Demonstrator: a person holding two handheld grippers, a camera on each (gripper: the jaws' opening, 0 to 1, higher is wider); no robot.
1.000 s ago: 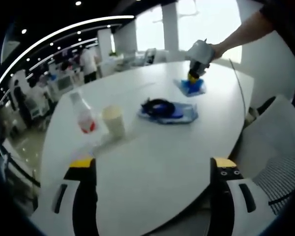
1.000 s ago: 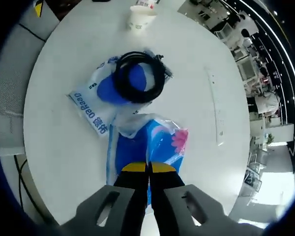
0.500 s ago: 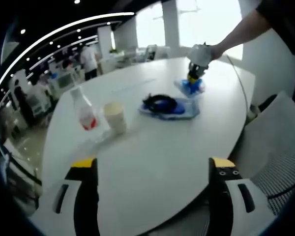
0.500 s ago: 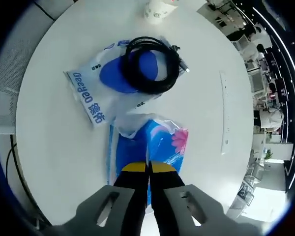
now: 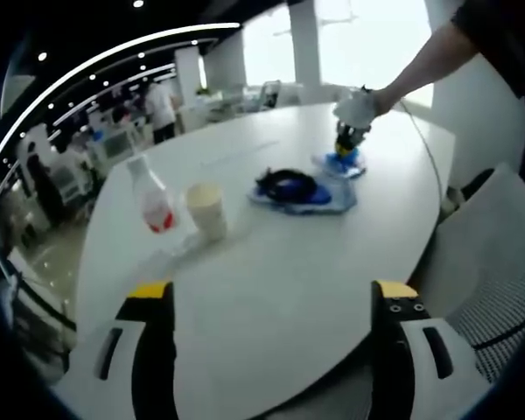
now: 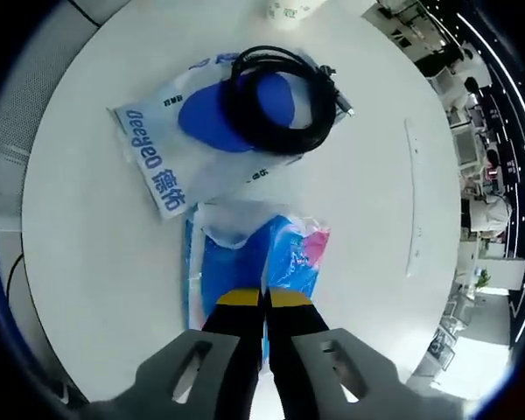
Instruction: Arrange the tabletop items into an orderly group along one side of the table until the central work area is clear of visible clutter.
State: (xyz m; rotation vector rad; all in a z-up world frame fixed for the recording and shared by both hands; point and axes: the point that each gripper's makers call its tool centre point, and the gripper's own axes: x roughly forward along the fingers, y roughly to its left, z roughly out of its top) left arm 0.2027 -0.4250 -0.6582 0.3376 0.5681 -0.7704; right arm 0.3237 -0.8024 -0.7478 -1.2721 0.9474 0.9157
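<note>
My right gripper [image 6: 264, 302] pinches the blue plastic tissue pack [image 6: 245, 262] beside the black cable coil [image 6: 284, 96]; it may slip. My left gripper [image 5: 276, 302] waits open.

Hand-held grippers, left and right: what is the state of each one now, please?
Left hand-held gripper: open, holding nothing.
Right hand-held gripper: closed on the blue plastic packet with a pink flower.

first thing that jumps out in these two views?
The right tongs, shut on a blue tissue pack at the near edge of the round white table. Just beyond it, a coiled black cable lies on a white-and-blue packet. In the left gripper view, a paper cup and a bottle stand side by side, apart from that pile.
</note>
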